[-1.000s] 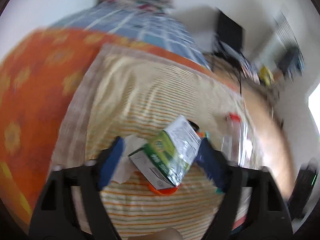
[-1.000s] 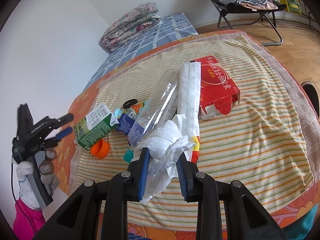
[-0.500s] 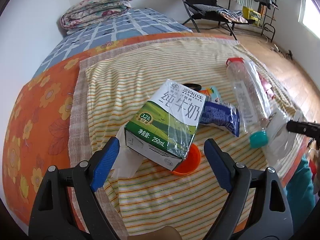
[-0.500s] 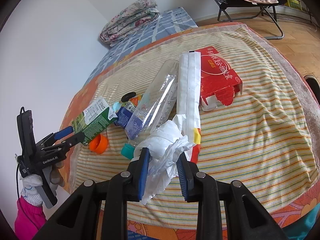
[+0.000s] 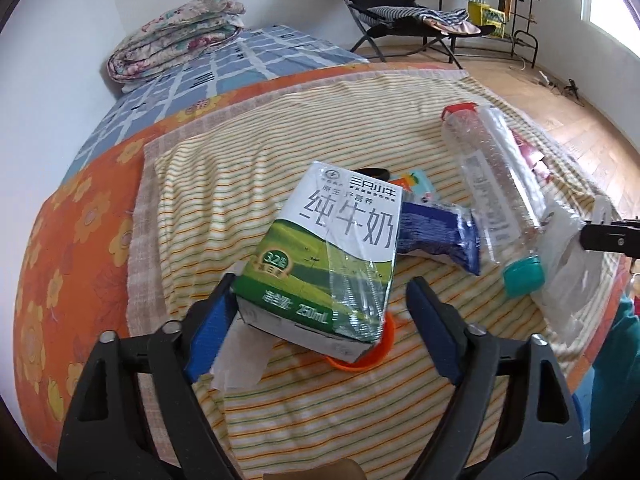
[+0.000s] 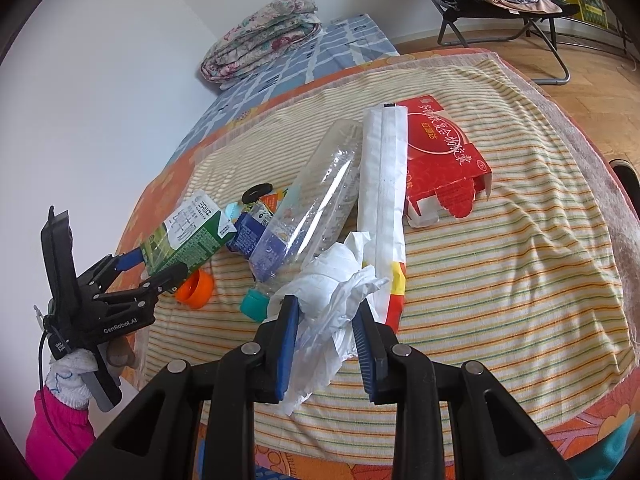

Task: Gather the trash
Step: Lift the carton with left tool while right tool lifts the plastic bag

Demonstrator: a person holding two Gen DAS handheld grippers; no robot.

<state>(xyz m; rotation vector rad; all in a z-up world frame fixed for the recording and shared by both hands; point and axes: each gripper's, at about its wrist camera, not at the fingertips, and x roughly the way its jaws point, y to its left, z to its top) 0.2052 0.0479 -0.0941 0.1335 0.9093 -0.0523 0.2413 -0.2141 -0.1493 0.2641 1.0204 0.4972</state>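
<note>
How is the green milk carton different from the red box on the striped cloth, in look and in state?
The milk carton is green and white, closed and whole; the red box is red with white print, and its near end is torn open. The milk carton lies between the open fingers of the left gripper, one end propped on an orange cap; the red box lies flat, away from both grippers. Both are cardboard packs lying on their sides.

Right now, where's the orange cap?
Left wrist view, bottom centre: the orange cap lies on the striped cloth, partly under the milk carton, between the left claw's fingers.
</note>
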